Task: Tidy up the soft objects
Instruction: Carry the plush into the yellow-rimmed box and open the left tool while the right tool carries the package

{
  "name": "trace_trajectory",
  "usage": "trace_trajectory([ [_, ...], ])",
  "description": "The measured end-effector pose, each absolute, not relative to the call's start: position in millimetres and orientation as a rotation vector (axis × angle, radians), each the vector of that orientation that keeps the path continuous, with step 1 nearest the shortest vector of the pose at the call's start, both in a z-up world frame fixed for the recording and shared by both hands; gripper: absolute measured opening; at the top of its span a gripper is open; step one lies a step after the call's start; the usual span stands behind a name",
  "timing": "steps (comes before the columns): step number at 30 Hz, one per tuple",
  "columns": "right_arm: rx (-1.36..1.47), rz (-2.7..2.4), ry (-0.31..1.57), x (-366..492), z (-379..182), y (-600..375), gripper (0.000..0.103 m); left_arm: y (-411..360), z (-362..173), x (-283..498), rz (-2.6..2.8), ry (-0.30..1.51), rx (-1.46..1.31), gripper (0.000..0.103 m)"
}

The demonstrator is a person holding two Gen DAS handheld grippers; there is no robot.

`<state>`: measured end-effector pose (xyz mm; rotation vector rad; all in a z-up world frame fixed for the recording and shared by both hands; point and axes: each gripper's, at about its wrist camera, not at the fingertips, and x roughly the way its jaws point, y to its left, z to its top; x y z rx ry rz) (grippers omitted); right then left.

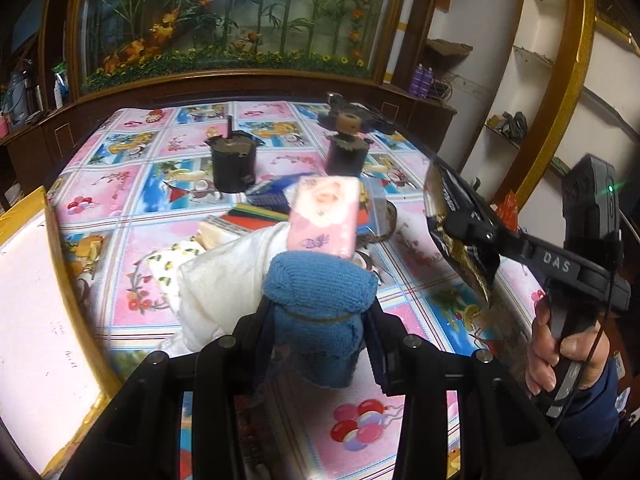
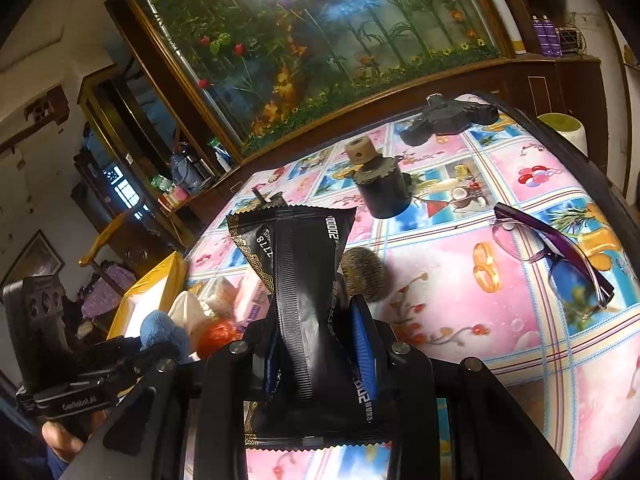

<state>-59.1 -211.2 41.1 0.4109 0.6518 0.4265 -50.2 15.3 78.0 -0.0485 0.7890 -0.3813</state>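
Blue knitted sock [image 1: 320, 308], rolled up, sits clamped between the two fingers of the left gripper [image 1: 320, 320], its rounded end poking out past the fingertips, lifted clear above the table [image 1: 420, 412]. Just beyond it: a pink tissue pack [image 1: 324, 216] on a heap of white cloth [image 1: 224, 276] and other soft things. A yellow-rimmed box [image 1: 44, 320] lies at the left table edge.

Right gripper [image 2: 316, 320] is pinched on a black foil packet [image 2: 304, 280] (crimped seam facing the camera), held upright, jaws part-closed around its middle. A hand [image 1: 568, 356] grips the handle. Two dark cylinders [image 1: 234, 168] stand farther back; purple glasses [image 2: 560, 256] rest at right.
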Motion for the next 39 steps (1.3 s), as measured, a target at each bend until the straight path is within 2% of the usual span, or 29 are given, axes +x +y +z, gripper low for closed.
trace_trajectory([
  [17, 0.294, 0.608, 0.656, -71, 89, -108, 0.035, 143, 95, -65, -0.184, 0.698, -0.222, 0.040],
  [25, 0.236, 0.727, 0.683, -74, 103, -34, 0.035, 211, 87, -75, -0.038, 0.685, -0.310, 0.040],
  [39, 0.156, 0.870, 0.812, -48, 73, 136, 0.035, 293, 47, -94, 0.167, 0.749, -0.396, 0.040],
])
